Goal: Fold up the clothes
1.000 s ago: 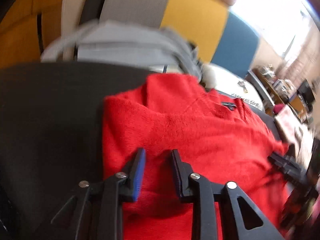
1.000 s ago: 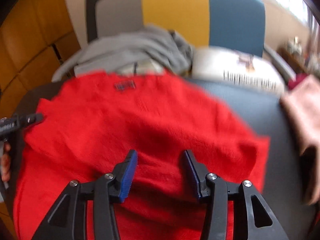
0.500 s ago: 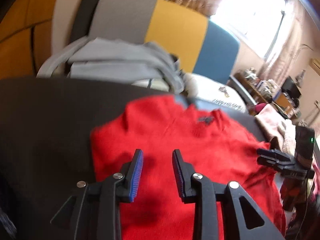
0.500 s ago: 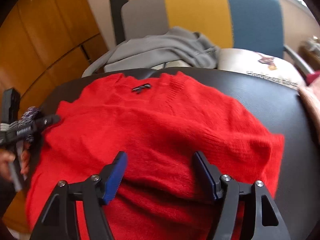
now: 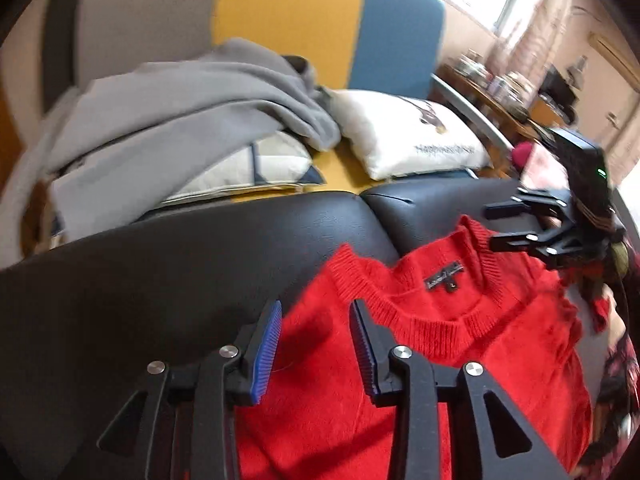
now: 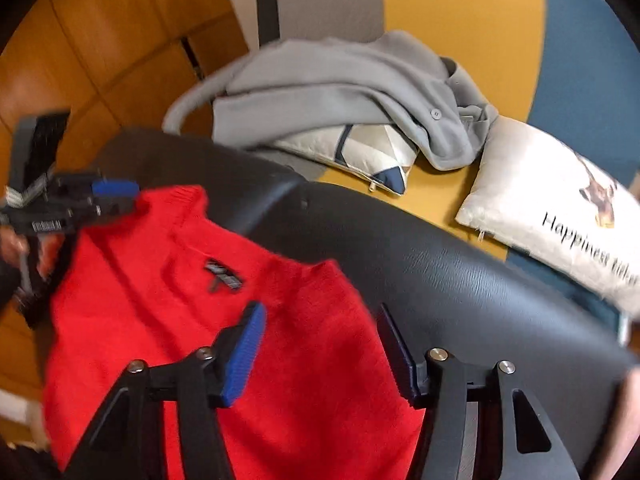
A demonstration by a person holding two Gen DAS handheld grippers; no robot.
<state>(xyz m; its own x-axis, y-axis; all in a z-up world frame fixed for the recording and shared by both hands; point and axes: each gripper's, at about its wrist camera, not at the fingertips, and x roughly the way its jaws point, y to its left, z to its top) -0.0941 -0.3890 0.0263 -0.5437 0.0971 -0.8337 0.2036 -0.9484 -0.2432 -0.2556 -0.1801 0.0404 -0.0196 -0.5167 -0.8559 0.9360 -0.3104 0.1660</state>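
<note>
Hovering grippers, red sweater (image 5: pixel 420 360), contact unclear

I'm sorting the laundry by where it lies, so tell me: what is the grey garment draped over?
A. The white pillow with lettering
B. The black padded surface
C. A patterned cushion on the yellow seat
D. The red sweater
C: the grey garment lies heaped on a patterned cushion on the yellow seat, beyond the black padded surface where the red sweater is spread; the white lettered pillow sits beside it, uncovered.
</note>
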